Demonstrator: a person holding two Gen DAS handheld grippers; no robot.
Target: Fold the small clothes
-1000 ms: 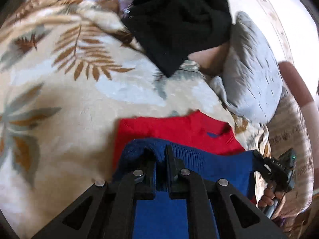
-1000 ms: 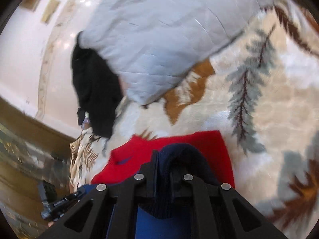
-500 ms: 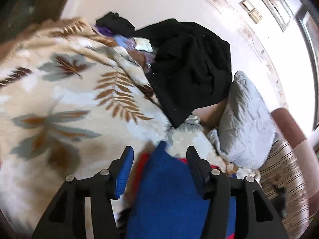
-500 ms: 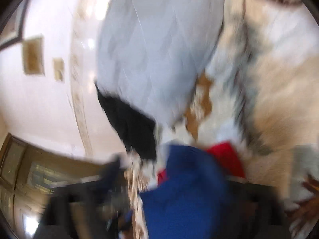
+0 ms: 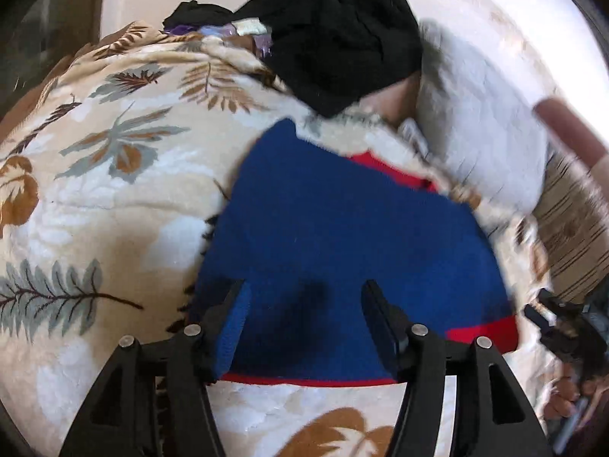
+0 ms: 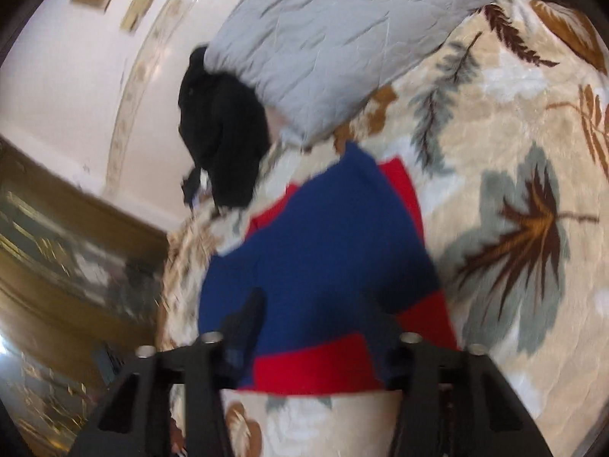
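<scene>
A folded blue knit garment (image 5: pixel 342 236) lies flat on top of a red knit garment (image 5: pixel 483 329) on the leaf-patterned blanket (image 5: pixel 95 198). Red shows at its far and near edges. My left gripper (image 5: pixel 304 320) is open and empty, its fingers spread just above the blue garment's near edge. In the right wrist view the blue garment (image 6: pixel 335 243) lies over the red one (image 6: pixel 316 365). My right gripper (image 6: pixel 319 327) is open and empty above its near edge. The right gripper also shows at the right edge of the left wrist view (image 5: pixel 563 327).
A heap of black clothes (image 5: pixel 342 38) lies at the far end of the blanket, with small pale and purple items beside it. A grey quilted pillow (image 5: pixel 479 125) lies to the right. In the right wrist view the pillow (image 6: pixel 335 38) and black heap (image 6: pixel 224 133) sit beyond the garments.
Both grippers were shut on the blue garment a second ago. They have let go and opened, and drawn back. The blue garment now lies flat over the red one.
</scene>
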